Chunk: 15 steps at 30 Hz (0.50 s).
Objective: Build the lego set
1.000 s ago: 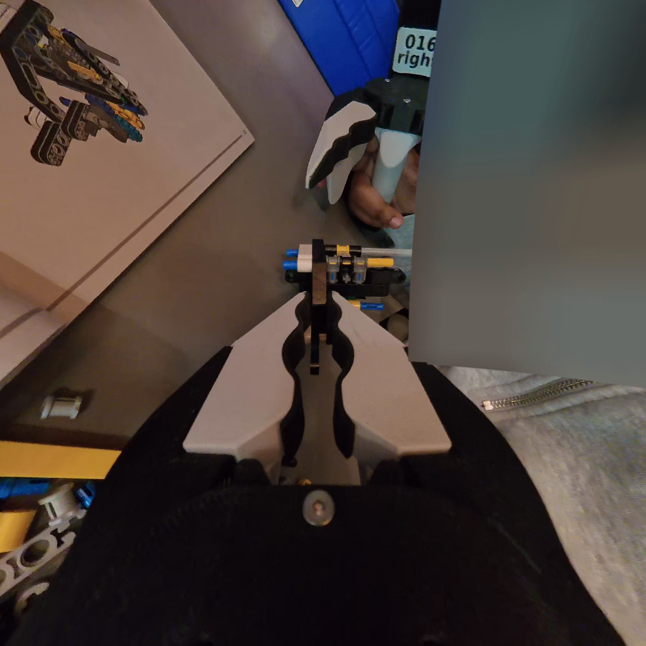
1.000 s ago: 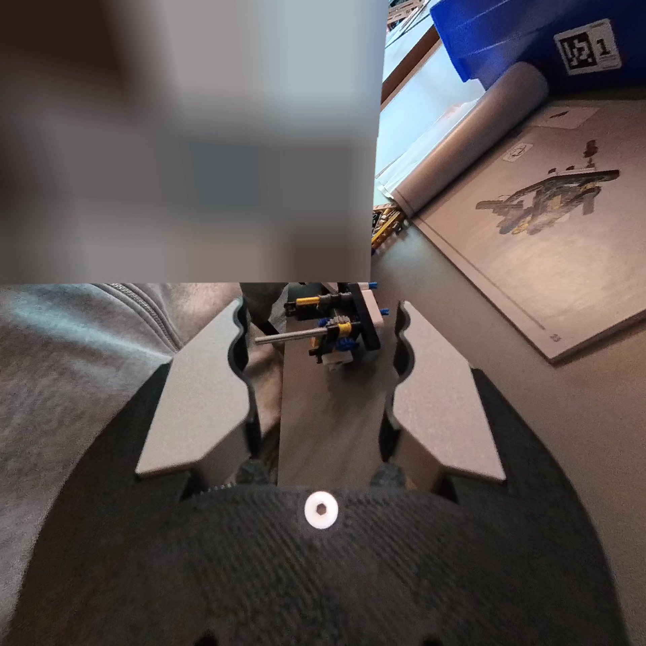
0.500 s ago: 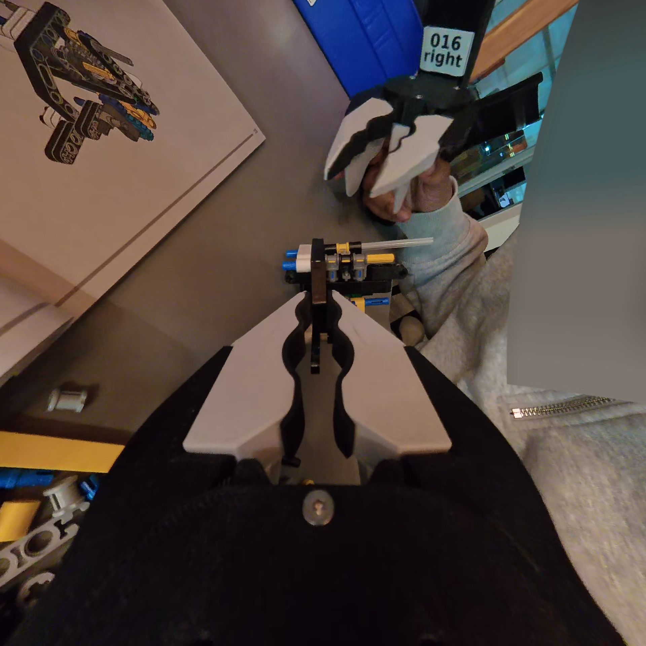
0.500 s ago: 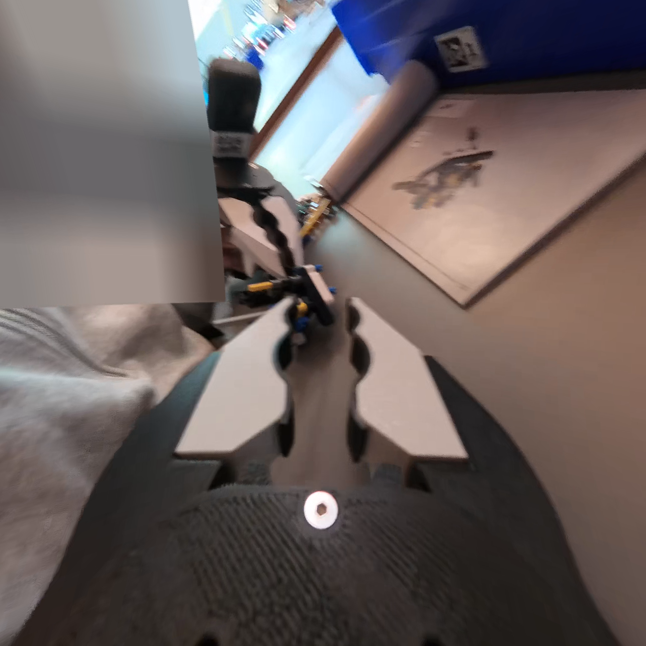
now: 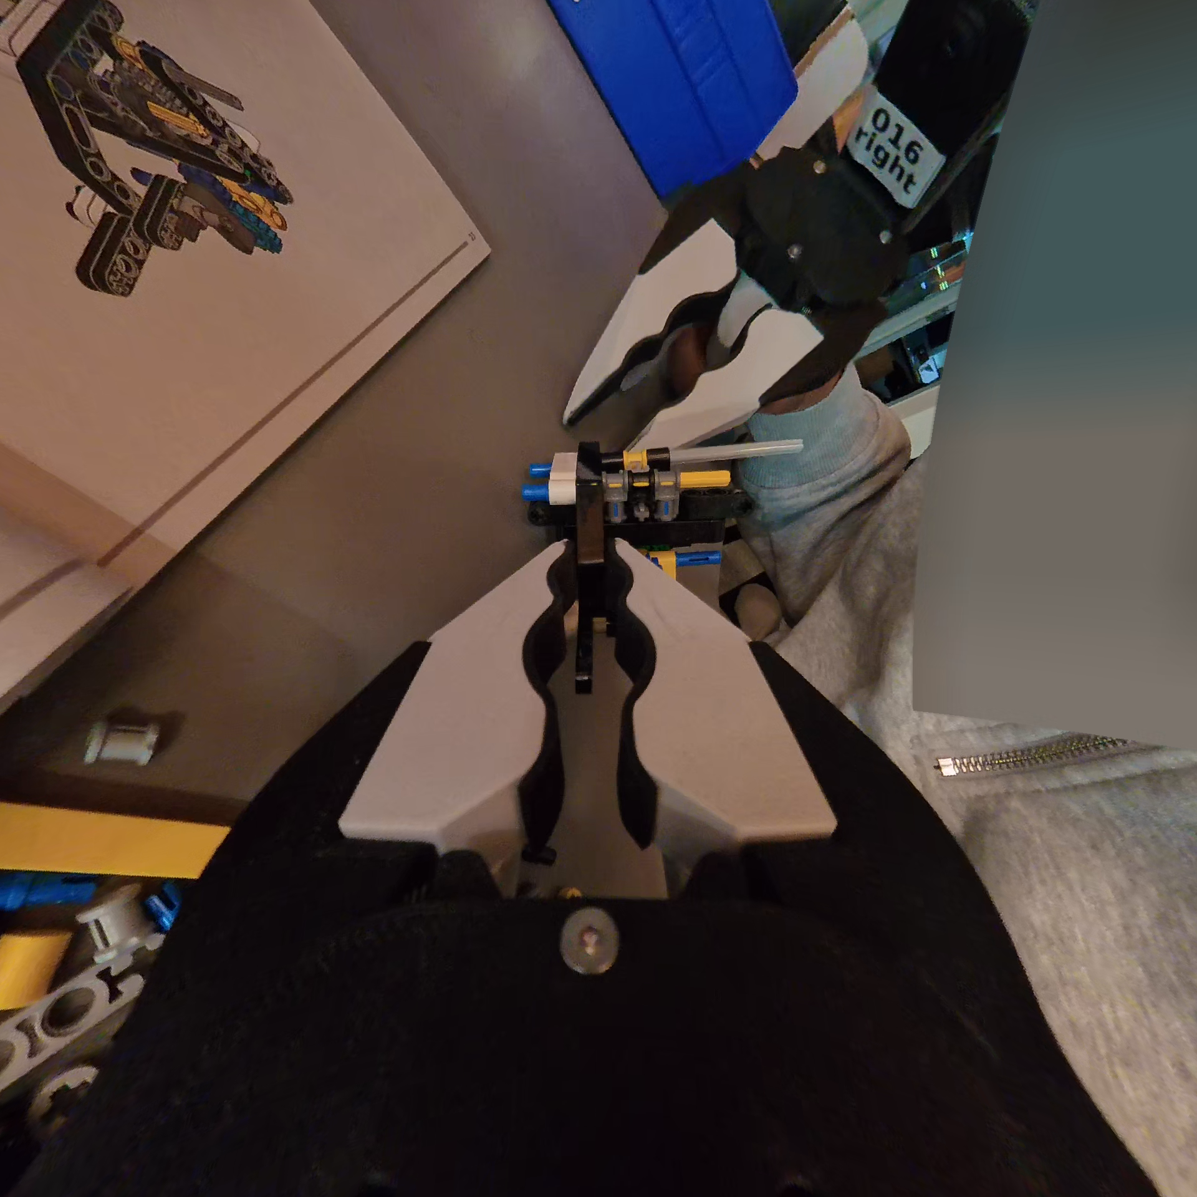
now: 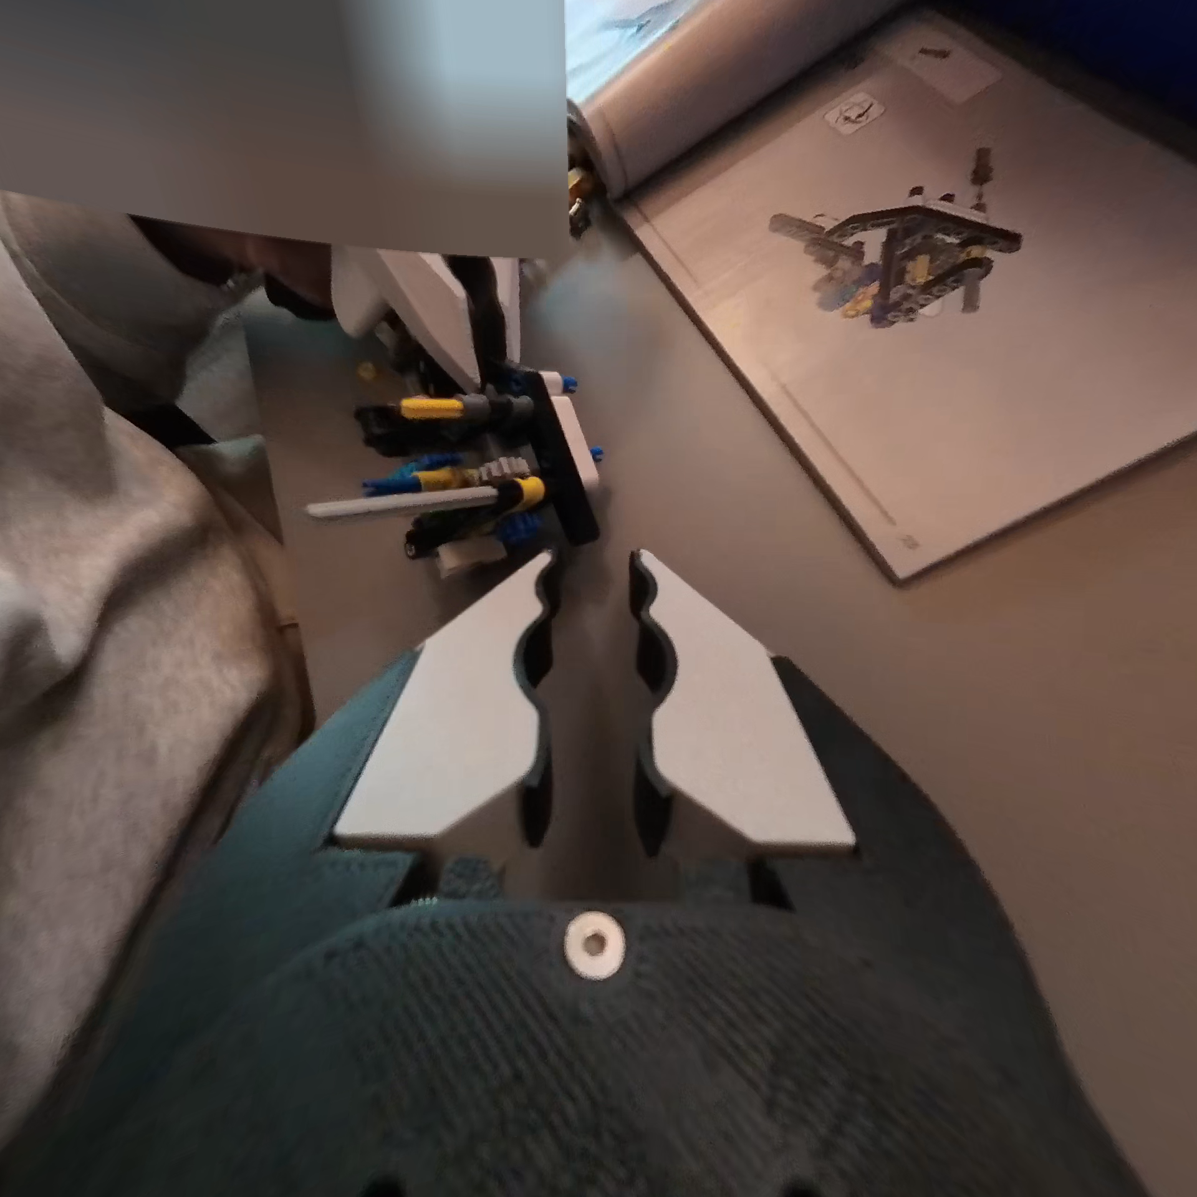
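A small lego assembly of black beams, yellow and blue pins, a white block and a long grey axle is held above the grey table. My left gripper is shut on its black upright beam. My right gripper hangs just beyond the assembly, tips pointing down at it, jaws narrowed and empty. In the right wrist view my right gripper is slightly open just short of the black beam end of the assembly. The left gripper's fingers hold the assembly from the far side.
The open instruction booklet lies on the table, also in the right wrist view. A blue bin stands behind. A small grey connector lies loose beside a yellow-edged tray of parts. A grey sleeve is close. The gap from one gripper's tips to the other's is roughly 7 cm. The right gripper is farther from the small grey connector, some 15 cm, than the left, some 11 cm.
My right gripper narrowed its jaws from wide open and swung in close to the assembly. My left gripper keeps its hold on the black beam, nearly still.
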Each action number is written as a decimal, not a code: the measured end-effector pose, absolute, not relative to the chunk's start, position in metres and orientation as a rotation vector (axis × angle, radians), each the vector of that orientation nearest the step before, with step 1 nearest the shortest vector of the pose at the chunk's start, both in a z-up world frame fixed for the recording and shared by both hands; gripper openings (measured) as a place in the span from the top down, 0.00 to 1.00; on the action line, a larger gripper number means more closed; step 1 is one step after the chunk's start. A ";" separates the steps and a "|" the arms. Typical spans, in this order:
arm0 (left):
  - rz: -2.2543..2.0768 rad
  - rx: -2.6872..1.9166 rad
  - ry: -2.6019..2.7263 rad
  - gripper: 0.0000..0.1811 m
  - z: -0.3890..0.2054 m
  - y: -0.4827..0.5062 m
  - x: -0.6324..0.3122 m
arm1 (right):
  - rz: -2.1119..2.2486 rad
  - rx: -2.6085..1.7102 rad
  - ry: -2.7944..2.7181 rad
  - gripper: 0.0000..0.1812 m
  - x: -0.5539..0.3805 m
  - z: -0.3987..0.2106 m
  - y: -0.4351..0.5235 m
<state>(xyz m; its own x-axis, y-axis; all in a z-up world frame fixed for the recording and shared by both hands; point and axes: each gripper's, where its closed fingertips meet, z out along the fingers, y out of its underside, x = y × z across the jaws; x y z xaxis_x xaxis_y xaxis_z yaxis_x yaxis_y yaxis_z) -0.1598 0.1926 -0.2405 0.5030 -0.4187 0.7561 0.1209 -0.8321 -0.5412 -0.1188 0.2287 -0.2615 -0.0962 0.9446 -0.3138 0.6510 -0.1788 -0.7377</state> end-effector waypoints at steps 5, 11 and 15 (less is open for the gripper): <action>-1.318 -2.224 0.247 0.96 -0.242 0.193 -0.158 | 1.068 -1.781 -1.788 0.90 -0.127 -0.265 0.226; -1.313 -2.226 0.233 0.96 -0.243 0.194 -0.159 | 1.027 -1.748 -1.804 0.94 -0.127 -0.266 0.225; -1.296 -2.222 0.212 0.93 -0.243 0.197 -0.159 | 1.036 -1.743 -1.799 0.94 -0.127 -0.265 0.225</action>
<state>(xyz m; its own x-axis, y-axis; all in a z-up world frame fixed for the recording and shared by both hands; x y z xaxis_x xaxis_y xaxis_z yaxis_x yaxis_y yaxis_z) -0.1588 0.1965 -0.2432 0.5220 -0.3976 0.7546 0.1359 -0.8347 -0.5337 -0.1273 0.2245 -0.2647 -0.1194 0.9742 -0.1918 0.6553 -0.0678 -0.7524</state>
